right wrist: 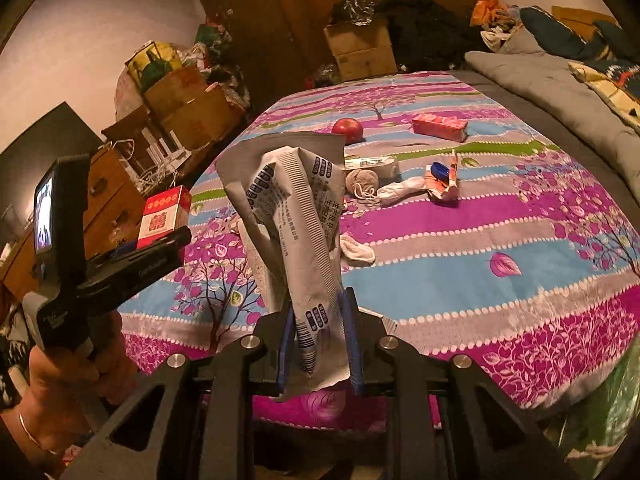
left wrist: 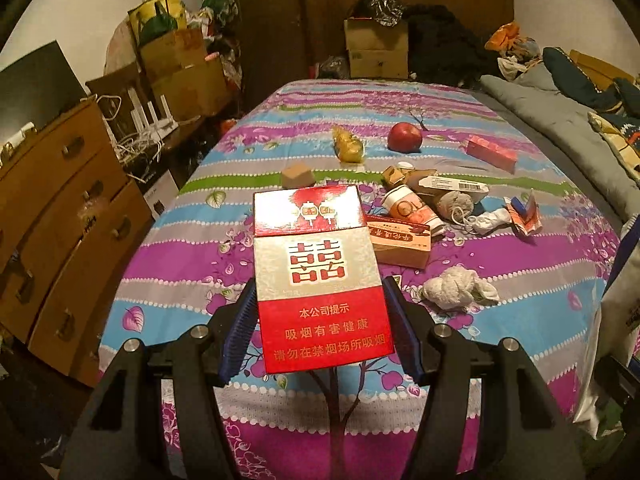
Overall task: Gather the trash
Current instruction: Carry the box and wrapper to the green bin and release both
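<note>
Left wrist view: the left gripper [left wrist: 320, 316] is clamped on a red-and-silver cardboard cigarette pack [left wrist: 320, 284], held upright above the striped purple, blue and grey bedsheet [left wrist: 500, 312]. Because the blue pads [left wrist: 240, 332] seem to grip only the pack's lower sides, carrying it level and without squeezing harder looks the safest way to get it to a bin (none is clearly visible). Litter on the sheet counts as one red apple [left wrist: 405, 137], one yellow wrapped snack [left wrist: 349, 145], one small brown cube carton [left wrist: 297, 176], one long red carton [left wrist: 491, 153], one flat orange box [left wrist: 400, 242], one ball of grey twine [left wrist: 456, 203] and one crumpled white tissue wad [left wrist: 456, 288]. Right wrist view: the right gripper [right wrist: 320, 336] is closed on a crumpled white printed plastic wrapper [right wrist: 296, 216], which stands tall and floppy above the jaws; a firm pinch and slow travel should keep it from slipping. One crushed orange-and-white juice carton with a blue cap [right wrist: 442, 178] lies beyond, one white rag [right wrist: 400, 190] just beside it.
</note>
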Demonstrator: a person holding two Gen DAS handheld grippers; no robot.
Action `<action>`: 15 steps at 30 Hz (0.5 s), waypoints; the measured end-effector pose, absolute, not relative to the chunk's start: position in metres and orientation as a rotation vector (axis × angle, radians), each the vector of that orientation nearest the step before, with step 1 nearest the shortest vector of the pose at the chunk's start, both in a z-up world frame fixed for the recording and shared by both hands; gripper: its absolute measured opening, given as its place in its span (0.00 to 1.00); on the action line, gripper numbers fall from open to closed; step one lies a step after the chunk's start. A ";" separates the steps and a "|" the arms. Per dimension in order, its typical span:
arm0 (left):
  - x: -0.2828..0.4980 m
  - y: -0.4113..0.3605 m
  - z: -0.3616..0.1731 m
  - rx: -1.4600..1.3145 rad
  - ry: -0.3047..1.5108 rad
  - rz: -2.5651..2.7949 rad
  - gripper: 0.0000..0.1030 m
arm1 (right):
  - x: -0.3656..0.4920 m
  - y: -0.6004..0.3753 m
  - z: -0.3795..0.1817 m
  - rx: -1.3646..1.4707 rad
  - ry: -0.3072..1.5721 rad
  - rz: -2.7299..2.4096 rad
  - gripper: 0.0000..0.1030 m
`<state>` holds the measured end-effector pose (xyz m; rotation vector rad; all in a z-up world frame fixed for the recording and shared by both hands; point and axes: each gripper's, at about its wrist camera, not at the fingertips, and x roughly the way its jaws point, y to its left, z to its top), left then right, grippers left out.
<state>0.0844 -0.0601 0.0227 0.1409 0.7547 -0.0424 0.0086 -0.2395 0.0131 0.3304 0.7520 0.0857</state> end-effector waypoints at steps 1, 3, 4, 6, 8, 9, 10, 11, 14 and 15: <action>0.083 -0.061 0.024 0.143 0.753 -0.043 0.57 | 0.006 -0.241 0.014 0.327 0.747 0.077 0.23; 0.080 -0.065 0.026 0.155 0.745 -0.047 0.57 | 0.004 -0.242 0.017 0.325 0.741 0.071 0.23; 0.079 -0.066 0.027 0.160 0.741 -0.048 0.57 | 0.001 -0.244 0.020 0.328 0.733 0.065 0.23; 0.075 -0.072 0.030 0.168 0.732 -0.056 0.57 | 0.001 -0.248 0.024 0.330 0.722 0.058 0.23; 0.073 -0.078 0.033 0.174 0.724 -0.069 0.57 | 0.001 -0.253 0.027 0.332 0.714 0.050 0.23; 0.071 -0.084 0.035 0.179 0.719 -0.080 0.57 | -0.003 -0.256 0.030 0.333 0.701 0.041 0.23; 0.070 -0.089 0.038 0.183 0.713 -0.092 0.57 | -0.005 -0.259 0.033 0.335 0.695 0.034 0.23; 0.069 -0.092 0.039 0.186 0.709 -0.101 0.57 | -0.007 -0.262 0.036 0.337 0.687 0.024 0.23; 0.067 -0.112 0.046 0.196 0.695 -0.142 0.57 | -0.017 -0.278 0.046 0.344 0.657 -0.022 0.23; 0.066 -0.122 0.050 0.202 0.684 -0.165 0.57 | -0.020 -0.285 0.048 0.350 0.648 -0.037 0.23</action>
